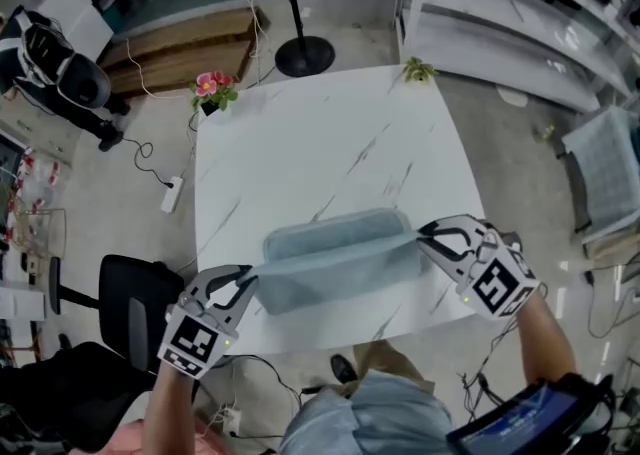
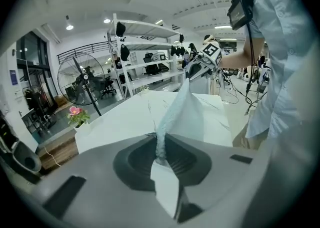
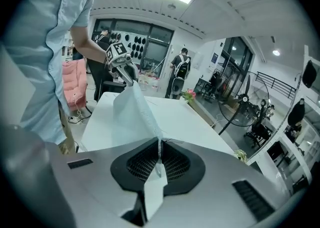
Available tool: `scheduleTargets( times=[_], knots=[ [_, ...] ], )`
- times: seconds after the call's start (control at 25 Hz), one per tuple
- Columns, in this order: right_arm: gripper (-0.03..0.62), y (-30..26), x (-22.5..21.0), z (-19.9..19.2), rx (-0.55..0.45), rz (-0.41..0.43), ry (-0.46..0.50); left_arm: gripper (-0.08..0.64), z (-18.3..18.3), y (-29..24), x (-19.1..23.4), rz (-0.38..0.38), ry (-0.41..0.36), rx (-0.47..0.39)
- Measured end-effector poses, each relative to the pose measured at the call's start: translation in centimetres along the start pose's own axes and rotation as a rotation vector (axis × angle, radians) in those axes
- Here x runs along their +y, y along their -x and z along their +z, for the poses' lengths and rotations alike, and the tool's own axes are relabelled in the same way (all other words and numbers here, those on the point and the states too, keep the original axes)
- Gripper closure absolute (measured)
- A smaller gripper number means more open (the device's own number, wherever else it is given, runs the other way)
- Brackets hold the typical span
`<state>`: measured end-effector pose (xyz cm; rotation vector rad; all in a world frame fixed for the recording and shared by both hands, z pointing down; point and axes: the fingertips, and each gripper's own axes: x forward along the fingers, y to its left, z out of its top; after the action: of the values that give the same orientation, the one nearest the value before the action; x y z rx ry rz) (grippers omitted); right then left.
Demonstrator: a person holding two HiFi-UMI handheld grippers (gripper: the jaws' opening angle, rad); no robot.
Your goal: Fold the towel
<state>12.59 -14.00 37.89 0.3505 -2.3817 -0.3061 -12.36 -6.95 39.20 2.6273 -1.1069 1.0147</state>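
Your white marble table [image 1: 300, 143] carries the pale blue towel [image 1: 340, 263] near its front edge. The towel is stretched between your two tools. Your left gripper [image 1: 248, 275] is clamped on its left corner and your right gripper [image 1: 422, 233] pinches its right corner. The top edge is taut and the rest sags toward the tabletop.

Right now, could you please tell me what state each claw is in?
Left claw: closed on one end of the towel.
Right claw: closed on the towel's other end.
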Motion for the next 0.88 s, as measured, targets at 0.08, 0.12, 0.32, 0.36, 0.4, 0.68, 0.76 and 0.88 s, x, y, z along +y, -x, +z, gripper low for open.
scheduleTargets(
  times=[0.08, 0.12, 0.32, 0.36, 0.4, 0.68, 0.76, 0.88],
  knots=[
    [0.56, -1.0, -0.8, -0.6, 0.011, 0.014, -0.008, 0.511, -0.3, -1.1, 1.1, -0.011, 0.024, 0.01],
    [0.56, -1.5, -1.2, -0.9, 0.016, 0.02, -0.012, 0.511, -0.5, -1.8, 1.6, -0.018, 0.034, 0.017],
    [0.56, -4.0, -2.3, -2.8, 0.04, 0.054, -0.047, 0.511, -2.0, -4.5, 3.0, -0.046, 0.081, 0.054],
    [0.56, -4.5, -2.5, -3.2, 0.043, 0.062, -0.055, 0.511, -2.5, -5.0, 3.3, -0.05, 0.09, 0.058],
    [0.56, -5.1, -2.6, -3.5, 0.046, 0.071, -0.066, 0.511, -2.9, -5.5, 3.5, -0.054, 0.102, 0.064],
    [0.558, -9.2, -3.1, -6.8, 0.094, 0.143, -0.116, 0.508, -6.4, -9.5, 5.1, -0.086, 0.174, 0.121],
    [0.558, -10.1, -3.3, -7.7, 0.1, 0.16, -0.135, 0.508, -7.1, -10.5, 5.4, -0.094, 0.193, 0.134],
    [0.557, -11.1, -3.3, -9.1, 0.113, 0.188, -0.139, 0.503, -7.9, -11.7, 5.6, -0.115, 0.236, 0.137]
  ],
)
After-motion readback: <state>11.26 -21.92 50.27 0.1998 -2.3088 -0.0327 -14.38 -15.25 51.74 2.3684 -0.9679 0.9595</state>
